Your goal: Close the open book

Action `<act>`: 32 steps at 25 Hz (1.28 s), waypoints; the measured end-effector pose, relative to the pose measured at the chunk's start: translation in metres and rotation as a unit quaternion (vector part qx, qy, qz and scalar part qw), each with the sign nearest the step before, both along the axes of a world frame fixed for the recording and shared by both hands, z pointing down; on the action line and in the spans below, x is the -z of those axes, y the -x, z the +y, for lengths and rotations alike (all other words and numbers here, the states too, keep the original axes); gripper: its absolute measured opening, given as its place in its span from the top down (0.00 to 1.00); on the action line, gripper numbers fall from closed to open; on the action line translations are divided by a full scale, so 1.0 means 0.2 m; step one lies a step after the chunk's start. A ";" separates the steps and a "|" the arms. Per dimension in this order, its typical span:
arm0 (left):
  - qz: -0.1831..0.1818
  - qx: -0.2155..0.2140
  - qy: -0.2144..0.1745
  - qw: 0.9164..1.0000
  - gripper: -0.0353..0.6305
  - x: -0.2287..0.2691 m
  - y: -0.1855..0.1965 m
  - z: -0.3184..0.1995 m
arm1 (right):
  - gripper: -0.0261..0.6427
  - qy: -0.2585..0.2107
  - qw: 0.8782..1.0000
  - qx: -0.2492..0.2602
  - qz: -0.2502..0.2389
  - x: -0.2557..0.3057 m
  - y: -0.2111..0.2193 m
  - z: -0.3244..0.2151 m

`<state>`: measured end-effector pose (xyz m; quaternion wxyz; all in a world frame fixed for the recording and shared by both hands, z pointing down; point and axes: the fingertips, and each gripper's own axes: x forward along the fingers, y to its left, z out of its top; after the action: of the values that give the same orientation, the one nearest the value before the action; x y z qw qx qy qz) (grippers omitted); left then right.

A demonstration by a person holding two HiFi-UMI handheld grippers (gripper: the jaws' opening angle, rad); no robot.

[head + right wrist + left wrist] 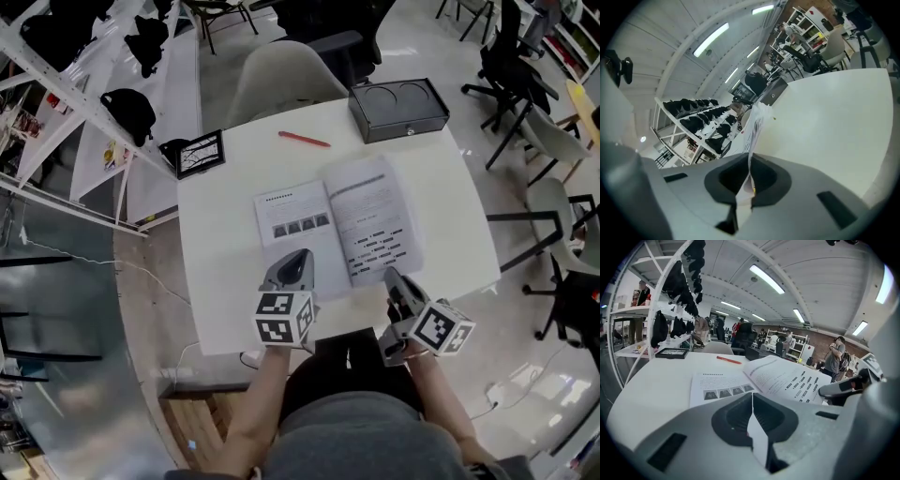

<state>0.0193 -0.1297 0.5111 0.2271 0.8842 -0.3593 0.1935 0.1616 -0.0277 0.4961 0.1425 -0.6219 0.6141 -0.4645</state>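
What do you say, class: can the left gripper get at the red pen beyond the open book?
Probably yes. The left gripper is over the open book's near edge. Only flat pages lie between it and the red pen, and nothing upright blocks the way.

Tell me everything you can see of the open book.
The open book is a thin white booklet lying open on the white table. Its left page lies flat: heading, text, four small pictures. The right page, with text and dark bars, bows upward, its near edge pinched in the right claw.
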 end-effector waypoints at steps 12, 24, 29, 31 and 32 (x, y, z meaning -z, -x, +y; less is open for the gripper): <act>0.011 0.034 -0.005 0.999 0.94 0.03 0.12 0.01 | 0.94 -0.031 0.994 0.078 0.071 0.10 0.15 -0.04; 0.017 0.070 -0.012 0.997 0.94 0.05 0.28 0.03 | 0.94 -0.035 0.976 0.164 0.136 0.10 0.37 -0.10; 0.019 0.090 -0.010 0.996 0.94 0.04 0.37 0.04 | 0.94 -0.029 0.968 0.195 0.152 0.08 0.46 -0.12; 0.020 0.098 -0.009 0.995 0.94 0.04 0.41 0.04 | 0.94 -0.025 0.965 0.207 0.161 0.07 0.49 -0.13; 0.020 0.101 -0.009 0.995 0.94 0.04 0.43 0.05 | 0.94 -0.023 0.963 0.213 0.165 0.06 0.51 -0.13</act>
<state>-0.0657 -0.1205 0.5034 0.2447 0.8490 -0.4443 0.1482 0.0593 -0.0544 0.4848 -0.0485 -0.5415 0.7577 -0.3610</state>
